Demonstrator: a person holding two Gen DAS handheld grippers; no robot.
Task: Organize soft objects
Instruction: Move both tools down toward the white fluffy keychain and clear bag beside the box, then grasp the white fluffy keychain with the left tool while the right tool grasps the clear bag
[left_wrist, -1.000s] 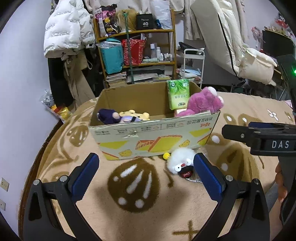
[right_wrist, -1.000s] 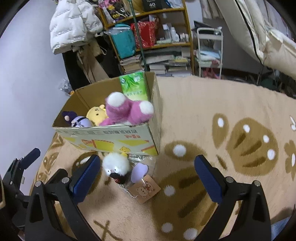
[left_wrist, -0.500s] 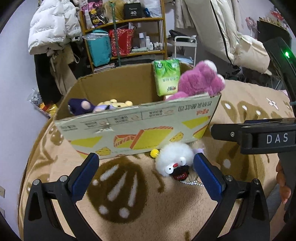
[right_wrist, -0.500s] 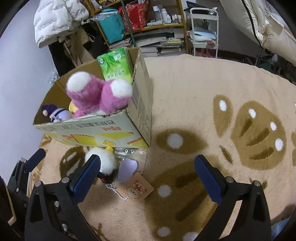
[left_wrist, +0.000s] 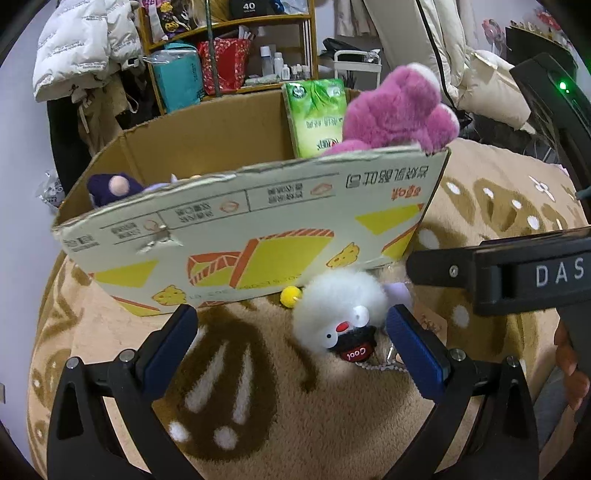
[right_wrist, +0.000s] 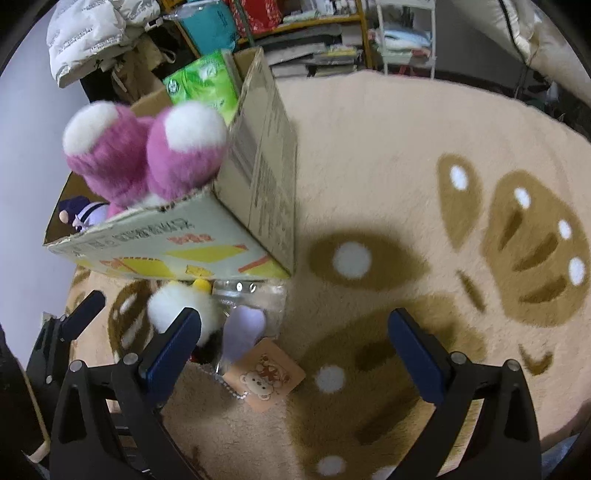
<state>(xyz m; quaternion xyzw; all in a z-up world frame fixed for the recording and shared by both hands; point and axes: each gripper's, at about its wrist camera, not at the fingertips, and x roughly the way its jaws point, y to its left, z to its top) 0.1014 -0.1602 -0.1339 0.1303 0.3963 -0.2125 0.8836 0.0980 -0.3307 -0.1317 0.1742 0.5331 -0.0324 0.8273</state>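
Observation:
A small white fluffy plush (left_wrist: 338, 308) with a black "Cool" patch and a paper tag lies on the rug against the front of a cardboard box (left_wrist: 243, 236). My left gripper (left_wrist: 291, 345) is open, its right finger close beside the plush. In the right wrist view the white plush (right_wrist: 173, 304) is partly hidden behind the left finger of my open, empty right gripper (right_wrist: 291, 345). The box (right_wrist: 258, 155) holds a pink plush (left_wrist: 391, 114), a purple doll (left_wrist: 110, 186) and a green tissue pack (left_wrist: 317, 116).
A beige rug with brown paw prints (right_wrist: 424, 184) covers the surface. The plush's card tag (right_wrist: 264, 374) and a clear packet (right_wrist: 251, 295) lie by the box corner. Cluttered shelves (left_wrist: 236, 48) and a white jacket (left_wrist: 85, 40) stand behind.
Both grippers have moved forward and lower toward the box and the white plush, which now look larger. The jaws have stayed open.

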